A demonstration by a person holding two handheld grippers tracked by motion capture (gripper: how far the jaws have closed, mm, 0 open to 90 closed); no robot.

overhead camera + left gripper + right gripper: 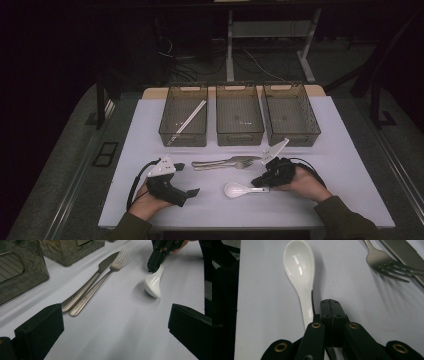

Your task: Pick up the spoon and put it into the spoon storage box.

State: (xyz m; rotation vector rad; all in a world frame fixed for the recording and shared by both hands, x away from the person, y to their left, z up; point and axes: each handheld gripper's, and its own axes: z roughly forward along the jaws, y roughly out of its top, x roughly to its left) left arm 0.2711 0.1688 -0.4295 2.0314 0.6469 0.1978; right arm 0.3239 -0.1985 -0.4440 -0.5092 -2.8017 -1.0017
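Note:
A white ceramic spoon (235,190) (153,283) (299,267) lies bowl-up on the white table, its handle toward my right gripper (257,182) (153,265) (332,306). That gripper is shut, its jaws pressed together with nothing between them. Its tip rests on the table right beside the spoon's handle. A steel fork (242,163) (117,262) (384,265) and knife (215,161) (100,270) (404,252) lie side by side just beyond the spoon. My left gripper (186,179) (115,332) stands open at the near left, pointing at the cutlery and holding nothing.
Three dark see-through bins stand in a row at the back: left (182,139), middle (240,138), right (295,139). A pale pair of chopsticks (187,121) lies slanted in the left bin. The table's front edge runs just under both hands.

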